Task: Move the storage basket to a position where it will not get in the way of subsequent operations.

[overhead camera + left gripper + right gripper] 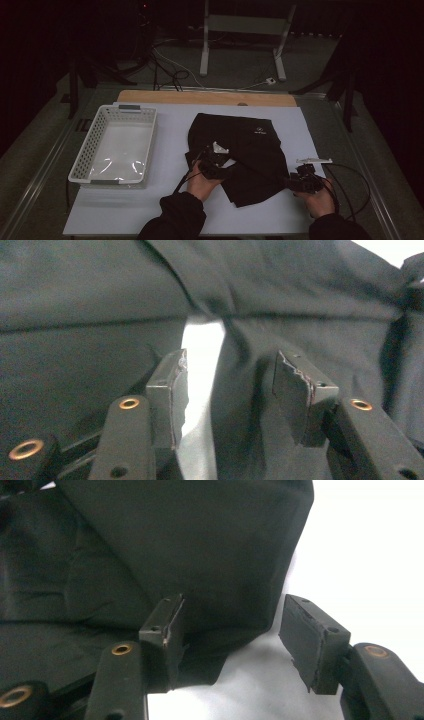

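Nearest, the right gripper point(291, 181) and left gripper point(212, 159) stand part-open, gripping nothing, over the black garment point(245, 150) mid-mat. Soft, light and floppy, it is best pinched at a hem corner. At 9 o'clock: white basket point(86, 150).

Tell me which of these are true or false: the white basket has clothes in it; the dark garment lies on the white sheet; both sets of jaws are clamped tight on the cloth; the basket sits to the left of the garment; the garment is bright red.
1. The white basket has clothes in it. False: it holds no clothes.
2. The dark garment lies on the white sheet. True.
3. Both sets of jaws are clamped tight on the cloth. False: the left gripper and the right gripper both stand open, pads apart.
4. The basket sits to the left of the garment in the high view. True.
5. The garment is bright red. False: it is black.
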Demonstrator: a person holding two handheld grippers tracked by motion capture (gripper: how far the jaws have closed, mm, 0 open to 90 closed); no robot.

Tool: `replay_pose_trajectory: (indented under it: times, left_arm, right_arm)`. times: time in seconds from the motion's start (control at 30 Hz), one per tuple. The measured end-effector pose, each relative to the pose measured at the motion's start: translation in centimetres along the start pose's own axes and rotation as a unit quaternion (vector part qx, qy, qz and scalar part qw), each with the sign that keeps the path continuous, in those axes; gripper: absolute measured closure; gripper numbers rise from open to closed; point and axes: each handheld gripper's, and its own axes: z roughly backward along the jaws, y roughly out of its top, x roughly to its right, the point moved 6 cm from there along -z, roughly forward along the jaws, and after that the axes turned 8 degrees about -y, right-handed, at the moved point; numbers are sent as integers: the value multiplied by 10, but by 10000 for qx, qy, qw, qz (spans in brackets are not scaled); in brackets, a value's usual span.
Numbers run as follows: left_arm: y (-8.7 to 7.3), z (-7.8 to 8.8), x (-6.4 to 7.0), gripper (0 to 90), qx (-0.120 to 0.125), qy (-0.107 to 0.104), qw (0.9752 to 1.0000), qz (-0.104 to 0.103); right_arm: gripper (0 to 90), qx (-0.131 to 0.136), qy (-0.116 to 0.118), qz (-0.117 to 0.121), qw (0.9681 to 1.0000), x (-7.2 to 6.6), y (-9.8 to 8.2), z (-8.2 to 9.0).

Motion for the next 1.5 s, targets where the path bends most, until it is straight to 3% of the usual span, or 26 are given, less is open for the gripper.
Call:
replay_pose_trajectory:
  times: [0.07, 0.1, 0.13, 0.2, 0.23, 0.33, 0.57, 0.67, 0.77, 0.8, 0.93, 1.0, 1.1, 1.23, 1.3, 1.33, 1.37, 1.43, 1.5]
  left_arm:
    - [-1, -1, 0, 557, 14, 58, 10000, -33]
    - [-1, 0, 1, 557, -63, -19, 10000, 5]
    - [-2, 0, 1, 707, -105, -94, 9999, 48]
    - [-4, 2, 3, 853, -195, -132, 9997, -11]
    - [-6, 3, 6, 873, -221, -192, 9996, -8]
    - [-12, 7, 13, 883, -356, -332, 9988, -104]
    - [-30, 19, 30, 883, -575, -604, 9962, -262]
    - [-36, 22, 37, 883, -708, -660, 9946, -377]
    - [-43, 26, 46, 878, -858, -854, 9913, -526]
    - [-44, 26, 46, 852, -842, -870, 9910, -563]
    - [-34, 23, 36, 599, -566, -787, 9947, -355]
    - [-28, 17, 29, 535, -482, -667, 9963, -260]
    - [-18, 9, 23, 526, -323, -676, 9971, -101]
    - [-9, 0, 22, 588, -358, -582, 9975, -164]
    - [-6, -2, 20, 705, -409, -549, 9975, -170]
    - [-6, -4, 19, 808, -432, -555, 9974, -153]
    - [-5, -5, 19, 869, -396, -598, 9974, -110]
    - [-2, -7, 17, 878, -315, -650, 9974, -16]
    - [1, -6, 15, 879, -204, -644, 9977, 63]
  right_arm:
    - [455, 1, 20, 31, 10000, -1, -1, 0]
    - [467, -37, 47, 31, 10000, -1, -3, 0]
    - [506, -99, 82, 73, 9999, -3, -4, -1]
    - [645, -97, 81, 124, 9998, -3, -4, -1]
    - [695, -104, 108, 135, 9998, -3, -4, -1]
    - [835, -131, 114, 253, 9995, -2, -5, 0]
    - [859, -64, 65, 281, 9996, 5, -3, 0]
    - [863, -21, -70, 227, 9997, 11, -2, 0]
    - [863, 3, -189, 169, 9997, 16, -1, 0]
    - [851, 1, -193, 146, 9997, 18, -1, 0]
    - [675, 20, -122, 97, 9999, 14, -2, 2]
    - [612, 19, -71, 93, 9999, 10, -3, 4]
    - [546, -1, -40, 62, 10000, 6, -6, 6]
    - [526, -116, 45, -24, 9999, 6, -15, 10]
    - [537, -145, 109, -59, 9998, 4, -19, 12]
    - [553, -165, 155, -70, 9997, 2, -20, 12]
    - [585, -188, 202, -13, 9996, 1, -21, 12]
    - [748, -208, 236, 59, 9995, -2, -21, 12]
    - [855, -175, 238, 167, 9994, -3, -19, 12]
